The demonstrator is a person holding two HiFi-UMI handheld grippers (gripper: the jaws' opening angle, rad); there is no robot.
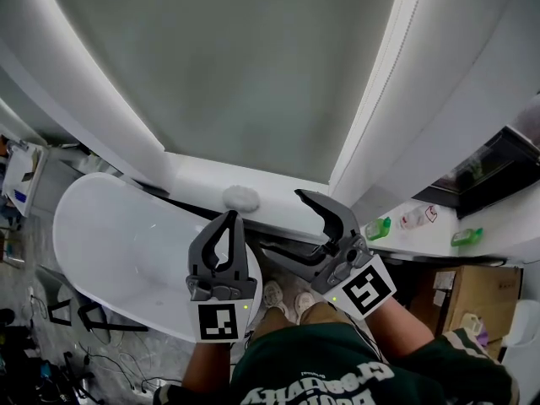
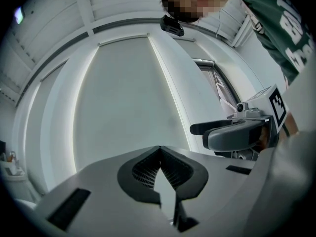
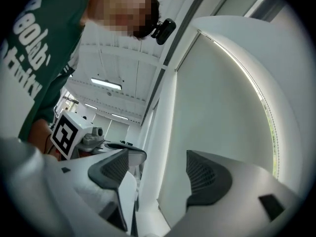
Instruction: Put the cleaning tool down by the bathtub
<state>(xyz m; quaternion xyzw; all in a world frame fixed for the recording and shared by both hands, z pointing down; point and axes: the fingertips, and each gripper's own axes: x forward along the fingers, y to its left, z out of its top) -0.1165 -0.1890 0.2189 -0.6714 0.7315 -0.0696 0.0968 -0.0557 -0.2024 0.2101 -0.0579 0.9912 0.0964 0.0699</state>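
Both tools empty, cleaning pad lying by the bathtub

The left tool (image 1: 227, 218) has its jaws pressed together on nothing; the right tool (image 1: 281, 222) has its jaws spread with nothing between them. Just beyond their tips a fluffy white pad (image 1: 241, 197), most likely the cleaning tool, rests on the white ledge (image 1: 198, 174) beside the bathtub (image 1: 101, 226), free of both. The put-down looks done; what remains is to pull clear without brushing the pad.
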